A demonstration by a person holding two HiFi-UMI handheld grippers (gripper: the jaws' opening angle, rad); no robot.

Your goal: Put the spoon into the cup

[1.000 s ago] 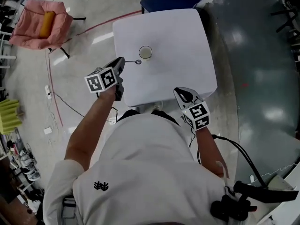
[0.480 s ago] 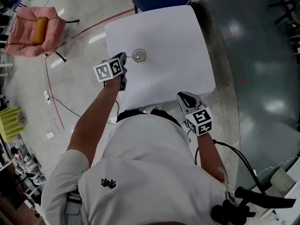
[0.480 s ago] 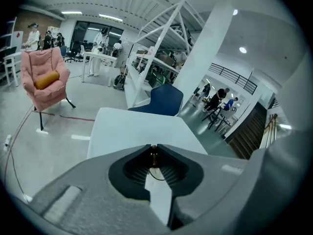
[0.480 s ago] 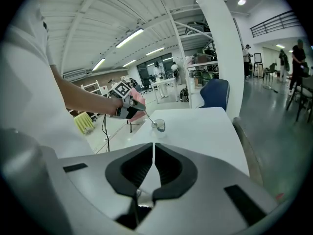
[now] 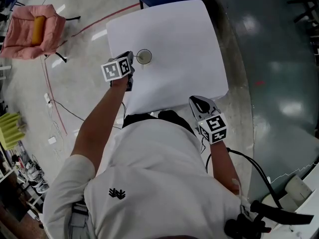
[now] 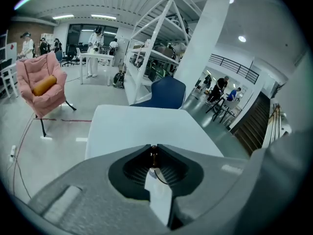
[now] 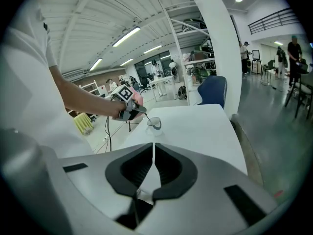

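The spoon [image 7: 147, 117] is thin and looks like metal; the left gripper [image 5: 129, 61] holds it by the end of its handle, with the 2 jaws pressed together on it. In the right gripper view the handle slopes down from that gripper to the cup [image 5: 150, 58]; the bowl end is at the cup's mouth, in it or just over it, I cannot tell which.

I judge the spoon light, stiff and rather slippery; a hold on the far end of the handle suits the task, because the bowl end stays free to go in, but the spoon may turn between the pads if it knocks the rim. The cup looks small and clear, probably light; a sideways push could slide or tip it, and nothing steadies it.

The cup stands on the white table [image 5: 174, 49] near its 9 o'clock edge, at 2 o'clock from the left gripper. The right gripper [image 5: 196, 102] hangs at the table's near edge, about 5 o'clock, well apart from the cup; its jaws are together with nothing between them.

In the head view the spoon is too thin to make out; the left gripper view shows only a short piece of handle between the jaws, and the cup is hidden below that gripper's body. Whether the cup holds anything else I cannot tell.
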